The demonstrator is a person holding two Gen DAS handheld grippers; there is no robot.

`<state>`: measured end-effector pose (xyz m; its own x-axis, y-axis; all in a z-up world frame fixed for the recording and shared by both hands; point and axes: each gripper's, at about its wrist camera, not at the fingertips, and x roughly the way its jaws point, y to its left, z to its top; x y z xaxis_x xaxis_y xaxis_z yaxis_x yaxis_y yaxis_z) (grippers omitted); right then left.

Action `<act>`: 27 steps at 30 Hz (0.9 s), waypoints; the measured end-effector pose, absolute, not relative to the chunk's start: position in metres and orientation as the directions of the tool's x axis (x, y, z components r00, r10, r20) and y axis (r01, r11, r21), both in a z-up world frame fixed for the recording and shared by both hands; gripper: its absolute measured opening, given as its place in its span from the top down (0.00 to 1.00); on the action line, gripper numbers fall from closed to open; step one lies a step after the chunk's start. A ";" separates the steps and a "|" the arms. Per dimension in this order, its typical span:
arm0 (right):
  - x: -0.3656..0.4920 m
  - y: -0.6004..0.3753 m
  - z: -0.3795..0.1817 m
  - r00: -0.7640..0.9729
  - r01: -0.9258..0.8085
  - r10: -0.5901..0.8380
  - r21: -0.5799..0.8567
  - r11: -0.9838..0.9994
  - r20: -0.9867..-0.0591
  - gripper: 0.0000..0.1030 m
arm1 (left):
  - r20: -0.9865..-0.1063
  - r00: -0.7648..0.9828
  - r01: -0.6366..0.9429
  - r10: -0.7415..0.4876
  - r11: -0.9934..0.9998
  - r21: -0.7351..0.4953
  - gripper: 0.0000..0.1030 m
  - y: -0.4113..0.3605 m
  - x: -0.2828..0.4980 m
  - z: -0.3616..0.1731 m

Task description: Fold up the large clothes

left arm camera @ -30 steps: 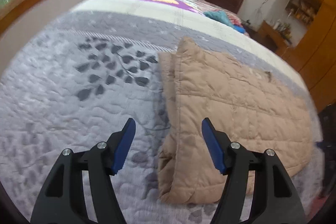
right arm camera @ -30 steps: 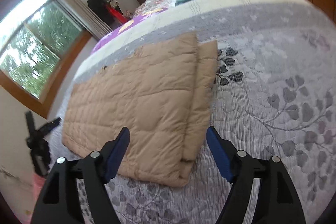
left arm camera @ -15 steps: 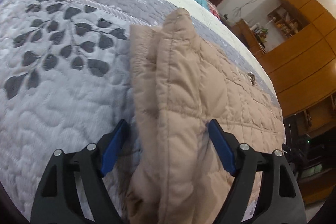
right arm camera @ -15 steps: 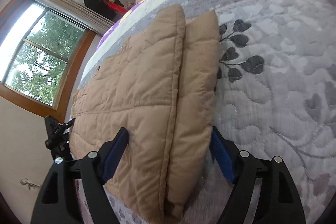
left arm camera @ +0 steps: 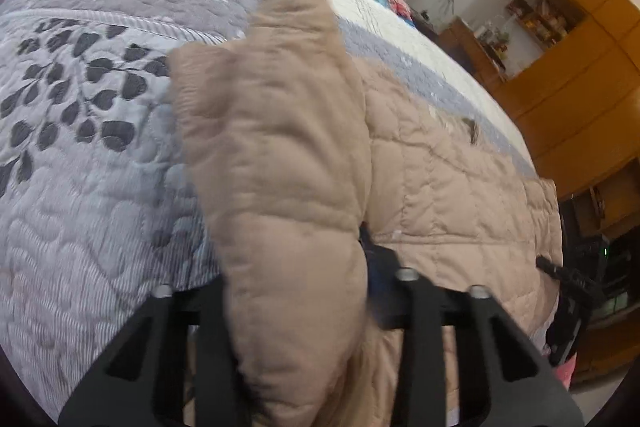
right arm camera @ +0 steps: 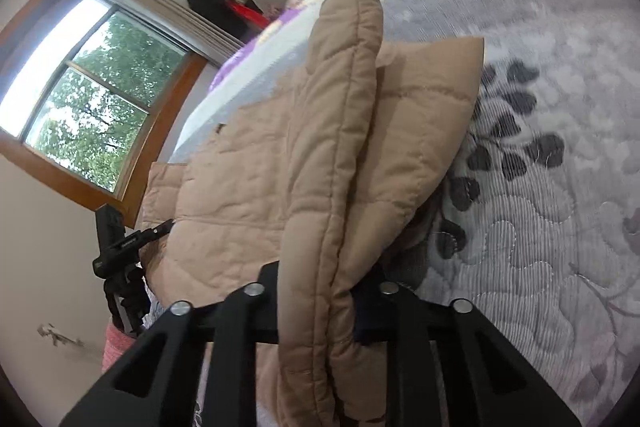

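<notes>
No readable text, labels, brands or numbers in either view. The black tripod-mounted device (right arm camera: 120, 243) at the bed edge in the right wrist view carries a small pale marking on its arm, too small and blurred to read. Shelf items in the left wrist view are too small to resolve.

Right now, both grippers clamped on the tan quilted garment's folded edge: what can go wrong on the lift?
1. The left gripper pinches thick puffy layers of the tan garment; an inner layer could slip out.
2. The right gripper grips a similar stack, so the fold may open unevenly.
3. It could drag across the grey bedspread.
</notes>
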<state>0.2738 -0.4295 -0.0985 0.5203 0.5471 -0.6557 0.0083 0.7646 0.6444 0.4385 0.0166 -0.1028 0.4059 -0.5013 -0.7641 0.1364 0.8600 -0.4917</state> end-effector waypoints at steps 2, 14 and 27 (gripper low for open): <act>0.263 -0.423 -0.080 0.536 -0.026 0.546 0.634 0.773 -0.644 0.83 | -0.750 0.425 0.142 -0.507 0.856 -0.498 0.82 0.018 0.432 -0.089; 0.162 -0.375 0.005 0.562 -0.219 0.557 0.540 0.813 -0.611 0.83 | -0.658 0.522 0.264 -0.542 0.837 -0.480 0.86 0.047 0.324 0.006; 0.082 -0.365 -0.041 0.508 -0.194 0.573 0.563 0.803 -0.643 0.83 | -0.708 0.486 0.249 -0.512 0.858 -0.450 0.84 0.095 0.233 -0.044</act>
<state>0.0824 -0.3654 -0.0406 0.5082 0.5731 -0.6429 -0.1939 0.8034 0.5630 0.2329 0.0955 -0.0442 0.4857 -0.5122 -0.7083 0.2487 0.8578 -0.4498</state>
